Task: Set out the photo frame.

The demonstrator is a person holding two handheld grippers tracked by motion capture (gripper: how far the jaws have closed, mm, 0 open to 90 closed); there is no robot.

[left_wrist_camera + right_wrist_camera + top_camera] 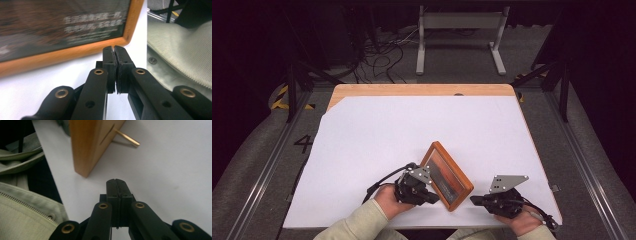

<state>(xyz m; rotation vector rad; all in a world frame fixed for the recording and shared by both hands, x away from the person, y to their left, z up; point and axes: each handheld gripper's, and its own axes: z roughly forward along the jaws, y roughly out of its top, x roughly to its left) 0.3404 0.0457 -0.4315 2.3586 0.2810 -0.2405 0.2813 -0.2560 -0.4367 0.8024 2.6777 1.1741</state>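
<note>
A wooden picture frame (447,175) stands tilted on the white table sheet (412,130), propped on a thin brass leg (126,137) at its back. My left gripper (434,196) is at the frame's front left; in the left gripper view its jaws are pressed together with nothing between them, their tips (115,50) just short of the frame's lower edge (62,53). My right gripper (476,200) lies to the frame's right, shut and empty, its tips (116,182) a little way from the frame's back corner (86,147).
The table's near edge (412,227) runs just below both hands. A light jacket sleeve (185,47) and zip (22,200) lie close behind the grippers. Open white sheet stretches to the far wooden table edge (422,90).
</note>
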